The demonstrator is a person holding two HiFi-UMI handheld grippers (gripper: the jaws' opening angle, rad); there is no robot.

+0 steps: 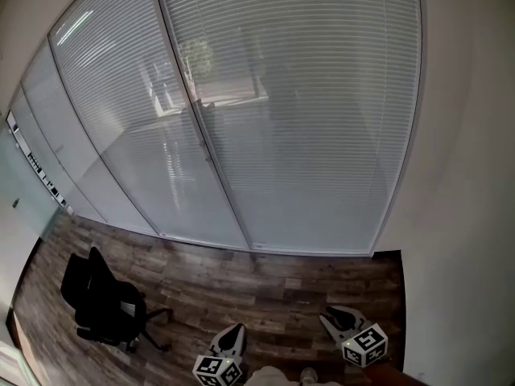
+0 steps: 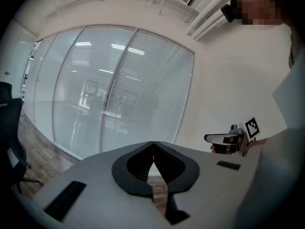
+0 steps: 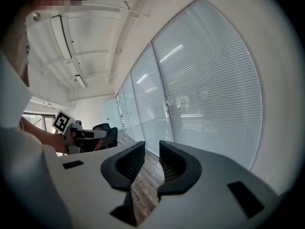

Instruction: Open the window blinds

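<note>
Head view looks down on the window blinds (image 1: 306, 111), which fill a tall glazed wall straight ahead of both grippers. They are lowered, with the slats running level and closed. An upright post (image 1: 201, 135) splits the wall into panels and carries a small fitting at mid-height, too small to identify. A strip of wooden floor (image 1: 265, 288) lies between the blinds and the grippers, so both are well apart from the glass. An office chair (image 1: 100, 300) stands off to the left.

The left gripper (image 1: 237, 330) points at the foot of the post, its jaws pressed together on nothing. The right gripper (image 1: 328, 317) faces the right-hand panel, its jaws a narrow gap apart and empty.

If the fitting is the control, the left gripper looks nearer in line with it, and either one must travel forward and up.
</note>
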